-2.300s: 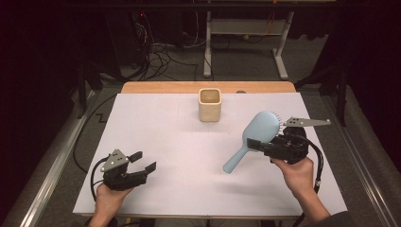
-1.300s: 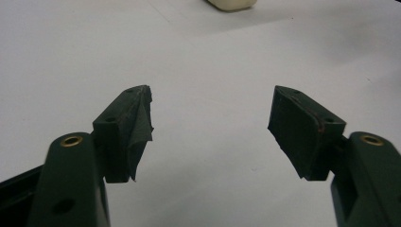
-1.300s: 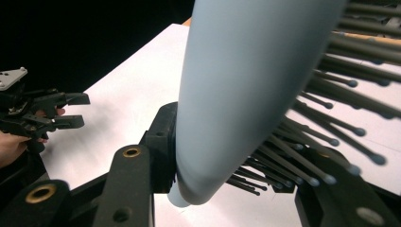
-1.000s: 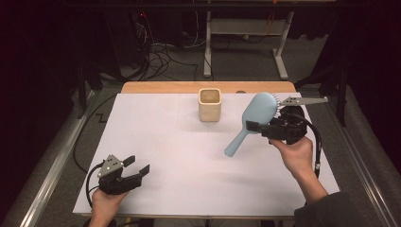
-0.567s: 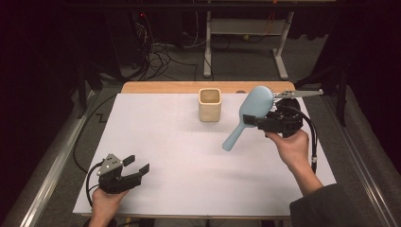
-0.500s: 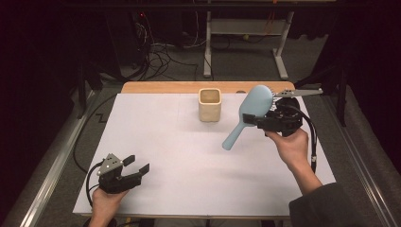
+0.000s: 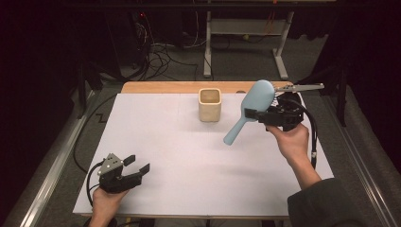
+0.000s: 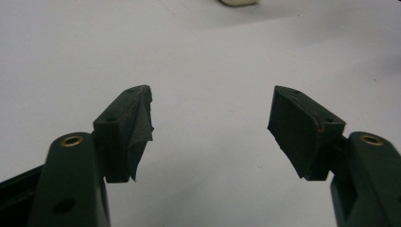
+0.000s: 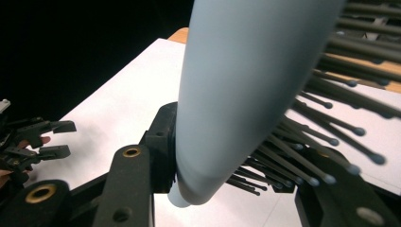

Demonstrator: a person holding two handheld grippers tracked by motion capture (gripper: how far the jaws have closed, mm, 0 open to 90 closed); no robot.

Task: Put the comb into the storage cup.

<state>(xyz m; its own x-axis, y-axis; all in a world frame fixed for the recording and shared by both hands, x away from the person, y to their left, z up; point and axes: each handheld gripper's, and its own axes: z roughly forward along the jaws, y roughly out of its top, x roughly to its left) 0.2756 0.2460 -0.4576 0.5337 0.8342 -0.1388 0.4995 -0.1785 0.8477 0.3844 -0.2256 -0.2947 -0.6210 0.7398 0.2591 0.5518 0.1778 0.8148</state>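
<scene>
Hairbrush lifted, heading for the cup

My right gripper (image 7: 251, 113) has its jaws pinching the blue hairbrush (image 7: 250, 106) near the head, handle drooping ahead of them toward the beige cup (image 7: 210, 104), I guess for dropping in. Left gripper (image 7: 137, 165) rests with jaws spread, nothing between.

The hairbrush (image 9: 246, 85) head runs past the top edge.

The right gripper (image 7: 252, 115), clamped on the light blue hairbrush (image 7: 249, 108), now sits nearer the beige cup (image 7: 210, 104) than in the earliest picture, raised off the white table cover (image 7: 189, 156); the brush handle slants down, its end closer to the cup.
</scene>
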